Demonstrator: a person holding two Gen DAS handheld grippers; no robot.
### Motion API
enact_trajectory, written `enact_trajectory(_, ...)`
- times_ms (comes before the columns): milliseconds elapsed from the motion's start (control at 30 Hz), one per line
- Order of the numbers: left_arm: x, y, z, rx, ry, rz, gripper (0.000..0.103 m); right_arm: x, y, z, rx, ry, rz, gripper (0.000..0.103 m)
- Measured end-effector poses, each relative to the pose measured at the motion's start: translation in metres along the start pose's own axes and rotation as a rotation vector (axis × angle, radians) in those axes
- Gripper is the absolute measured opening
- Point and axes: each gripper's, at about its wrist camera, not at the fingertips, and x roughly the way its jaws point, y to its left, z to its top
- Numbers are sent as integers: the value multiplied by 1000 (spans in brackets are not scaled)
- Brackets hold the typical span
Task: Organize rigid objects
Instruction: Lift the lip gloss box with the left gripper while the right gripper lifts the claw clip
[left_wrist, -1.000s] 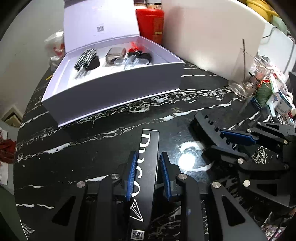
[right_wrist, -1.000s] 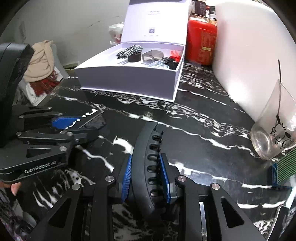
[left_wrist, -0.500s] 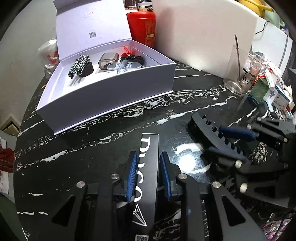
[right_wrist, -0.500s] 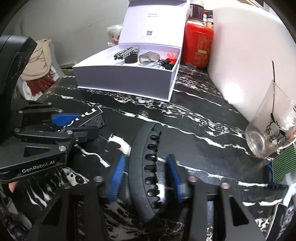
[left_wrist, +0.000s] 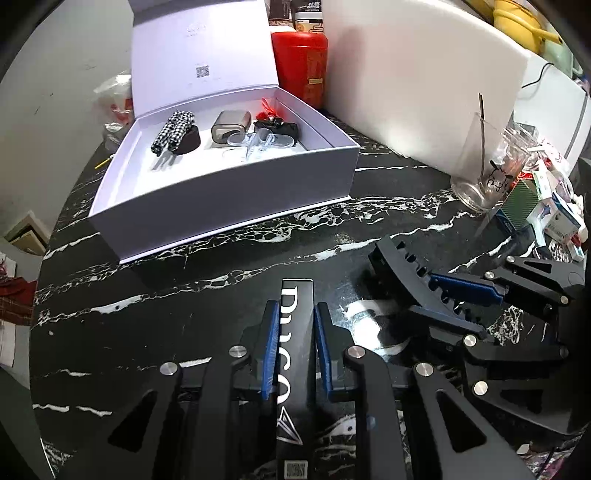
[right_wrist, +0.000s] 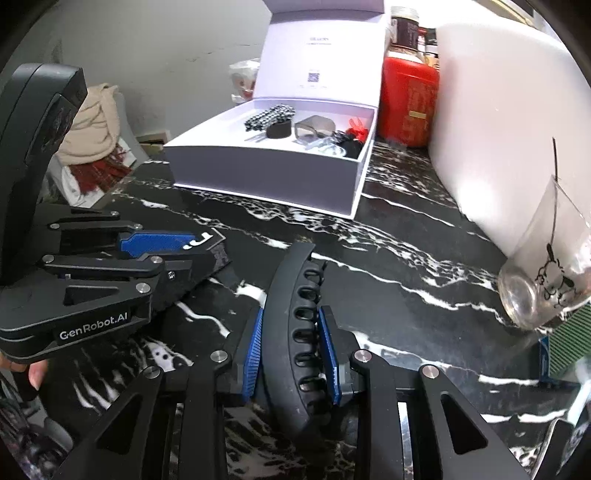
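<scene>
My right gripper (right_wrist: 291, 347) clamps a curved black slotted strap (right_wrist: 291, 332) between its blue pads. Ahead lies the open white box (right_wrist: 273, 173); my left gripper (right_wrist: 162, 243), off left, pinches a flat black box (right_wrist: 207, 245).

White box (left_wrist: 236, 199), red canister (left_wrist: 301, 70) — black table (left_wrist: 147, 314), white-veined.

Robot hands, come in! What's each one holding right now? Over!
Left gripper shut on flat black box. Right gripper shut on curved black slotted piece. White box open ahead; nothing between it and either gripper.
</scene>
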Motion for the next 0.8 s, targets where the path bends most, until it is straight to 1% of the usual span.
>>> enact_trajectory(133, -9, 3, -1, -26, -8, -4, 19, -5, 4, 3, -15, -6, 34, 29)
enact_trajectory(200, -11, 4, -1, -33, -7, 6, 19, -9, 7, 4, -24, -19, 32, 29)
enact_trajectory(300, -15, 5, -2, -43, -17, -3, 19, -15, 12, 5, -34, -45, 29, 29)
enact_trajectory(533, -32, 6, -4, -40, -62, -9, 19, -25, 17, 6, -40, -64, 22, 29)
enact_trajectory(667, -38, 7, -2, -51, -77, -27, 19, -30, 21, 8, -40, -82, 15, 29)
enact_trajectory(700, -39, 7, -1, -52, -79, -34, 13, -32, 22, 9, -40, -88, 14, 29)
enact_trajectory(733, -39, 7, -2, -51, -78, -36, 12, -33, 23, 10, -41, -92, 13, 29)
enact_trajectory(800, -40, 7, -2, -47, -81, -32, 12, -34, 24, 12, -43, -97, 11, 29)
